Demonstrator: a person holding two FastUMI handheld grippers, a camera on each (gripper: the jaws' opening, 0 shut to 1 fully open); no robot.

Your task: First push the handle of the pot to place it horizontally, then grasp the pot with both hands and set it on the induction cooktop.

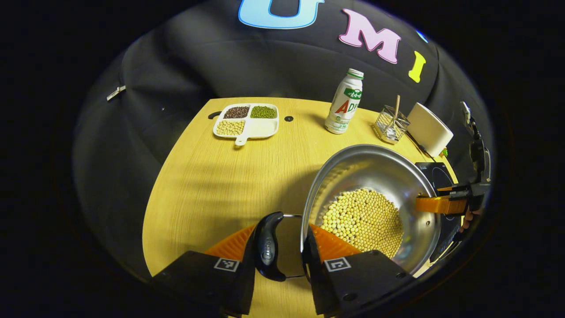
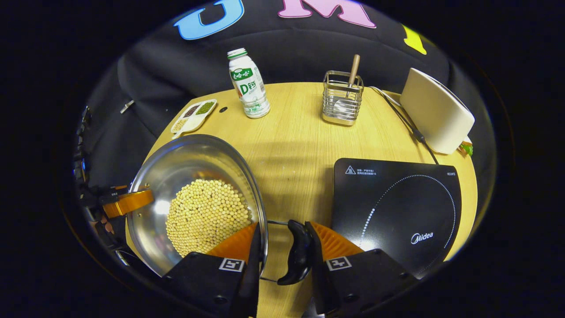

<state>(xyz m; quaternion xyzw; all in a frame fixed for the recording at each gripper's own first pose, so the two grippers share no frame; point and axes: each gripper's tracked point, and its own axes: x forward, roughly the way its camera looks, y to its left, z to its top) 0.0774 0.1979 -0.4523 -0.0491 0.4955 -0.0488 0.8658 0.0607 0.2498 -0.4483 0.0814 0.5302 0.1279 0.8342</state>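
Both grippers, left gripper [image 1: 282,247] and right gripper [image 2: 284,249], pinch the pot's [image 2: 194,176] side handles; lift level, then carry toward the cooktop [image 2: 397,212].

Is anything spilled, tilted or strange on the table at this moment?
Nothing stands out. The beans stay inside the pot, none on the table. The bottle and utensil holder stand upright, and the cooktop is bare.

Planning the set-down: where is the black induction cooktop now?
In the right gripper view the black induction cooktop lies on the wooden table, right of the steel pot, in front of the wire utensil holder.
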